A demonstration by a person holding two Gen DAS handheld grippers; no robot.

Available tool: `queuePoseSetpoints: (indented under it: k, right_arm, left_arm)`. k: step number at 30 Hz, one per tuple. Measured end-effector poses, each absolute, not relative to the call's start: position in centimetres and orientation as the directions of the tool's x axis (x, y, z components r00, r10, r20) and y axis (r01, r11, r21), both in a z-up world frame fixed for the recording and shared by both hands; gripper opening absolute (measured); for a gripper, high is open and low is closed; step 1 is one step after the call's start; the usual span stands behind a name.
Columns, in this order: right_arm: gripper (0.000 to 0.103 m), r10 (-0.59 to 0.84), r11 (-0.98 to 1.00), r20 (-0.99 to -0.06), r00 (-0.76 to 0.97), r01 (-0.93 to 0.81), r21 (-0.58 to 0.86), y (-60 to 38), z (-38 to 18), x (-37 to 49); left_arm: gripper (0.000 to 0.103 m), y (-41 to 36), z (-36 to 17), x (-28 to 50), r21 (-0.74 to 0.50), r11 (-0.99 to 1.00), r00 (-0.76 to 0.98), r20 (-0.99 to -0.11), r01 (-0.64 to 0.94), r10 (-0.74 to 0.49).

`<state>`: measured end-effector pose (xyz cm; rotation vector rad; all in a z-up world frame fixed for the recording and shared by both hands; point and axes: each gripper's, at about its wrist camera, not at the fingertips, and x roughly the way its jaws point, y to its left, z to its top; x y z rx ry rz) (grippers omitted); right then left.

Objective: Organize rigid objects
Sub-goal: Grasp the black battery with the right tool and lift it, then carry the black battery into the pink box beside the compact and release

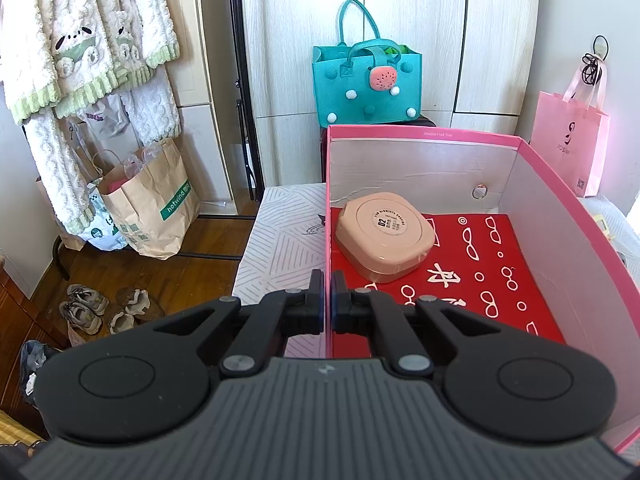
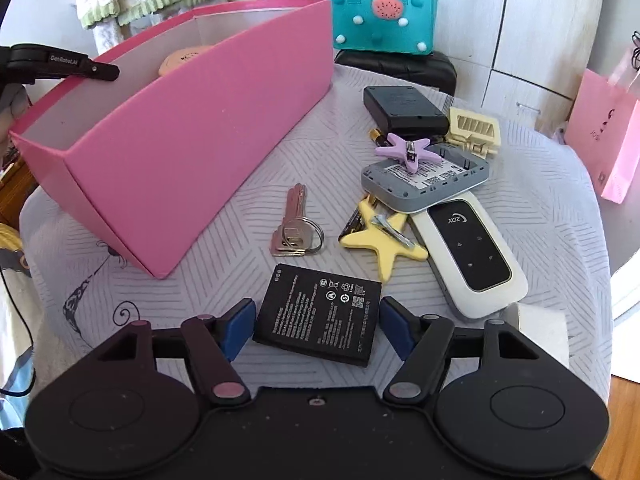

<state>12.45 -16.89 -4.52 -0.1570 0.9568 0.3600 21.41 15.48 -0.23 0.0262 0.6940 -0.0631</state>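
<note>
A pink box [image 1: 568,216] [image 2: 192,120] stands on the patterned table. Inside it lie a peach compact case [image 1: 384,234] and a red flat item [image 1: 492,276]. My left gripper [image 1: 328,300] is shut on the box's left wall, also seen in the right wrist view [image 2: 92,70]. My right gripper [image 2: 316,320] is open, its fingers on either side of a flat black battery [image 2: 320,314] that lies on the table. Beyond it lie keys on a ring [image 2: 294,228], a yellow star clip [image 2: 384,236], a white pocket router [image 2: 468,256], a grey cover [image 2: 424,178], a purple star clip [image 2: 408,152], a black pack [image 2: 404,110] and a cream clip [image 2: 476,130].
A teal felt bag [image 2: 384,20] [image 1: 366,84] stands behind the table on a dark case. A pink paper bag [image 2: 604,140] hangs at the right. A white block [image 2: 540,330] lies by my right gripper. On the left are hanging robes [image 1: 80,60], a brown paper bag [image 1: 152,204] and shoes [image 1: 100,308].
</note>
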Motion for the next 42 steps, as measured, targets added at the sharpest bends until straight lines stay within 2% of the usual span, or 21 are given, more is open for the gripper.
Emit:
queuePoseSetpoints:
  k: [2, 5, 6, 8, 22, 29, 36, 42]
  right_arm:
    - [0.08, 0.229, 0.931, -0.822, 0.521, -0.363, 0.029, -16.8, -4.7, 12.4]
    - [0.082, 0.218, 0.937, -0.82, 0.528, -0.349, 0.025, -16.7, -4.8, 12.6]
    - [0.081, 0.219, 0.938, -0.818, 0.531, -0.345, 0.028, -16.7, -4.8, 12.7]
    - [0.072, 0.234, 0.933, -0.815, 0.531, -0.357, 0.035, -16.8, -4.6, 12.9]
    - [0.071, 0.25, 0.922, -0.772, 0.584, -0.387, 0.006, -17.0, -1.6, 11.9]
    - [0.071, 0.294, 0.908, -0.703, 0.647, -0.418, -0.005, -16.5, 2.2, 12.4]
    - [0.071, 0.433, 0.835, -0.606, 0.668, -0.55, -0.01, -13.1, 7.0, 15.5]
    - [0.071, 0.472, 0.781, -0.662, 0.583, -0.625, 0.006, -8.1, 6.5, 22.5]
  left_arm:
    - [0.003, 15.5, -0.2, 21.4, 0.001, 0.998, 0.767, -0.64, 0.069, -0.052]
    - [0.003, 15.5, -0.1, 21.4, 0.0, 0.998, 0.768, -0.638, 0.07, -0.054]
    - [0.003, 15.5, -0.1, 21.4, -0.001, 0.998, 0.769, -0.637, 0.069, -0.054]
    - [0.003, 15.5, -0.1, 21.4, 0.0, 0.998, 0.768, -0.638, 0.069, -0.053]
    - [0.003, 15.5, -0.3, 21.4, -0.008, 0.997, 0.77, -0.635, 0.072, -0.061]
    - [0.003, 15.7, -0.3, 21.3, -0.016, 0.998, 0.772, -0.633, 0.069, -0.063]
    - [0.003, 16.0, -0.3, 21.3, -0.041, 0.997, 0.774, -0.63, 0.058, -0.071]
    - [0.003, 16.1, -0.4, 21.4, -0.046, 0.997, 0.773, -0.631, 0.056, -0.073]
